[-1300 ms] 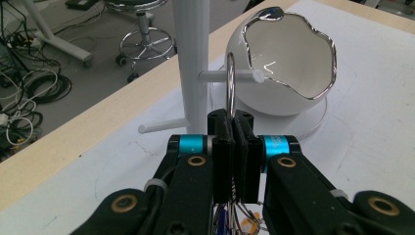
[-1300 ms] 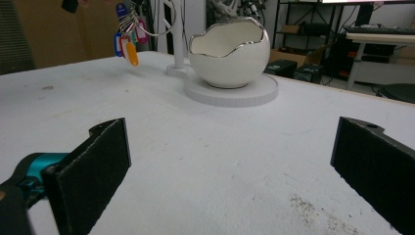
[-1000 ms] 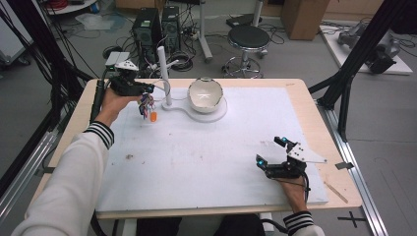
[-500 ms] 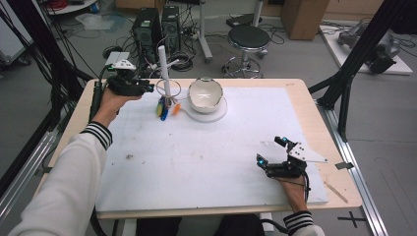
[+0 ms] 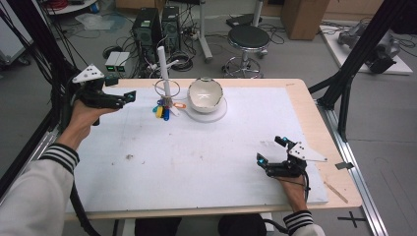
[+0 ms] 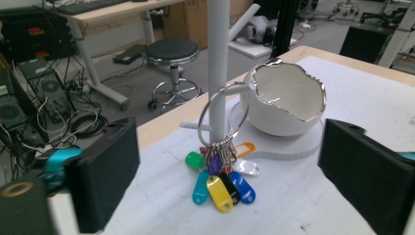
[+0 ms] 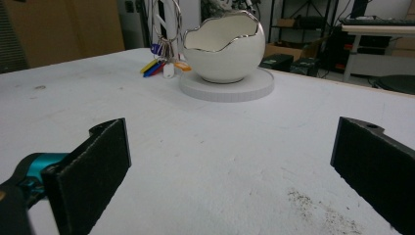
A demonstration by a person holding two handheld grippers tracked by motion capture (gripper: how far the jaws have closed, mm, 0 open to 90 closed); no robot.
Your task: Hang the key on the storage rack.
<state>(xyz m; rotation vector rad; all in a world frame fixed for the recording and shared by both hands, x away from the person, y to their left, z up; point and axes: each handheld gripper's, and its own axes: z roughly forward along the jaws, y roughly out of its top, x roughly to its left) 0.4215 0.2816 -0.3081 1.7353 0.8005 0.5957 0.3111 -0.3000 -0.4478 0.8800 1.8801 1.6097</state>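
Keyring: one big metal ring (image 5: 166, 88) looped round the white post (image 5: 163, 69), its bunch of coloured tags (image 5: 162, 110) fanned on the table at the post's foot.

High view: left gripper (image 5: 129, 97) at 10 o'clock of the table, jaws wide apart, holding nothing, just beside the keyring at its 9 o'clock. Right gripper (image 5: 270, 151) at 4 o'clock, well apart from the work, jaws wide, empty. One bowl (image 5: 204, 94) on one white disc (image 5: 219, 112) at 3 o'clock of the post.

Left gripper view: ring (image 6: 222, 113) leans on the post (image 6: 218, 58); about eight tags (image 6: 220, 188) counted – green, teal, yellow, black, blue, white, orange, purple. Bowl (image 6: 286, 100) at 2 o'clock, rim jagged.

Right gripper view: bowl (image 7: 226, 46) at 12 o'clock, tags (image 7: 159, 66) at 11 o'clock beside the disc (image 7: 227, 88), far off.

Risk: a sweep of the left jaws could catch a tag and drag the ring, tipping the post into the bowl.

Risk: the ring seems only to lean, so a knock may turn or shift it.
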